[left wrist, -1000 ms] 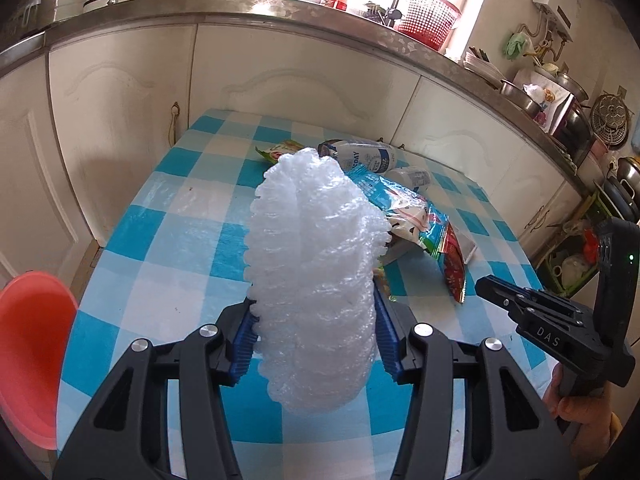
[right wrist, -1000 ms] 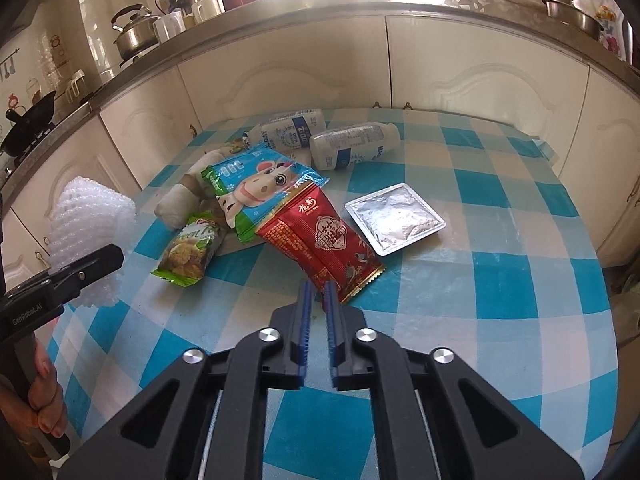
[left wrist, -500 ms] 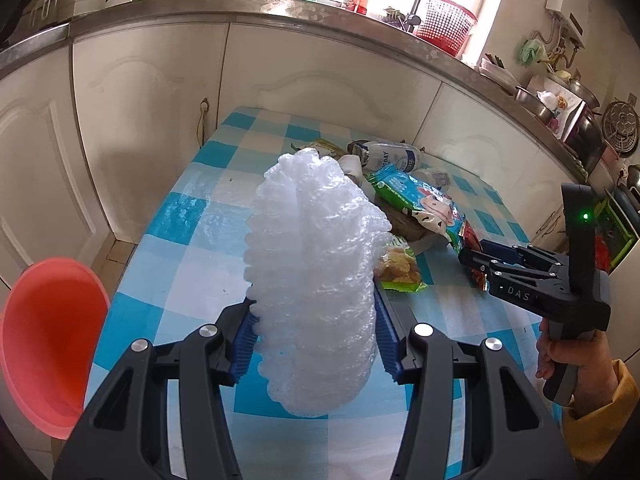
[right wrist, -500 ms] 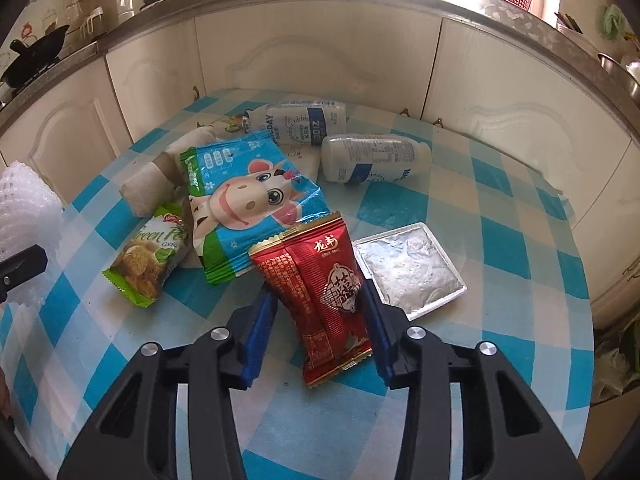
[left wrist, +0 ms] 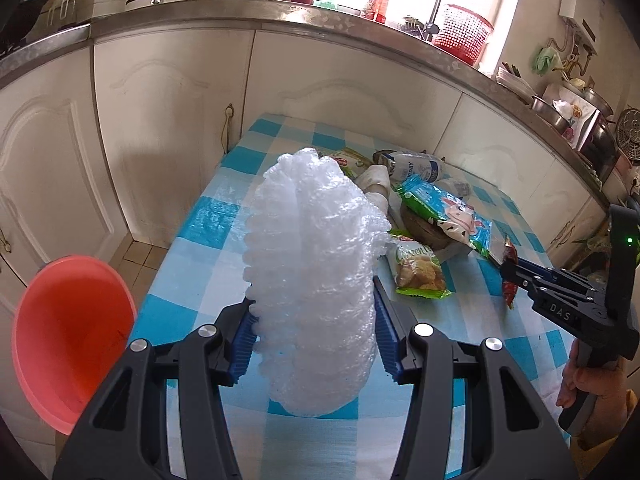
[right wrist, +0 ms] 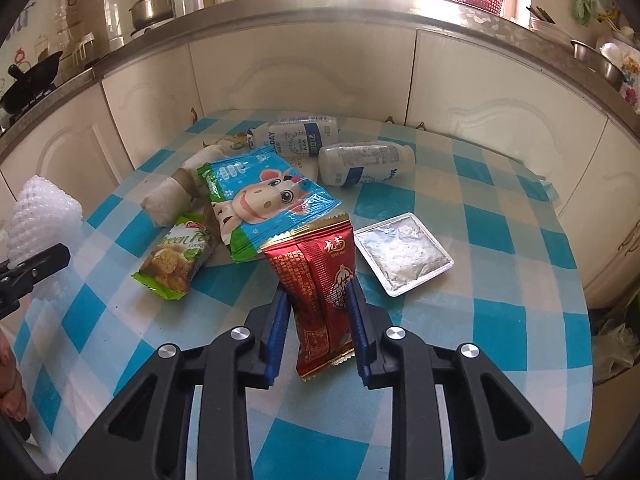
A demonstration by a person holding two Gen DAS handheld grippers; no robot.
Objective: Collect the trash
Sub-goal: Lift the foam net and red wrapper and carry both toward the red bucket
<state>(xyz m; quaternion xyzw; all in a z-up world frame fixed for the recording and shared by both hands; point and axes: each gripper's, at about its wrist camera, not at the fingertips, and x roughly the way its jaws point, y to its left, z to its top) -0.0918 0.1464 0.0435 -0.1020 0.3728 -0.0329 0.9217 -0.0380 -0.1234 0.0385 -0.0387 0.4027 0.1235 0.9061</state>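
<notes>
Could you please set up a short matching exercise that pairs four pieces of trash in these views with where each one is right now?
Things:
1. bubble wrap
2. red snack packet
3. foil tray
4. green cookie packet

Places:
A. flat on the checked tablecloth, to the right of the red packet in the right wrist view
B. between the jaws of the left gripper
C. on the cloth, partly under the blue cow wrapper
D. between the closing jaws of the right gripper

Pairs: 1-B, 2-D, 3-A, 4-C

a blue-checked table (right wrist: 500, 208) carries two bottles (right wrist: 366, 162), snack wrappers (right wrist: 260, 200) and a foil tray (right wrist: 404, 254).
</notes>
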